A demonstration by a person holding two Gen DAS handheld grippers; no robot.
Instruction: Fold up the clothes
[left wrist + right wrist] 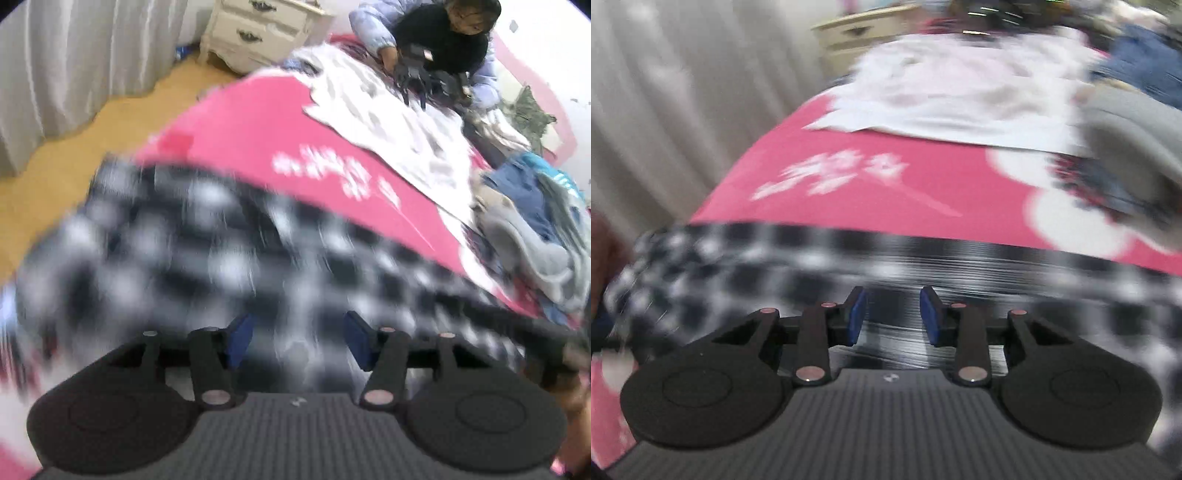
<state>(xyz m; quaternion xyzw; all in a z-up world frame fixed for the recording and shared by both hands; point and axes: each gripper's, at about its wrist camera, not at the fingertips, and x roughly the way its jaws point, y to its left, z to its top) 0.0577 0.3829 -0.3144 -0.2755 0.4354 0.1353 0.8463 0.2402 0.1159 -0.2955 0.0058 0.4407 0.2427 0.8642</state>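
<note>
In the left wrist view, the left tool (299, 338) is hovering with its blue pads spread apart, pinching nothing; the checked garment (177, 236) is lying directly beneath and ahead of it on the pink bed cover (251, 125), blurred; a white garment (380, 110) is lying beyond the checked garment, a heap of clothes (532, 221) to its right. In the right wrist view, the right tool (893, 314) is likewise standing spread over the checked garment (701, 273); the cloth's long axis is running crosswise to the pads, its far edge just ahead; neither tool is looking clearly nearer.
</note>
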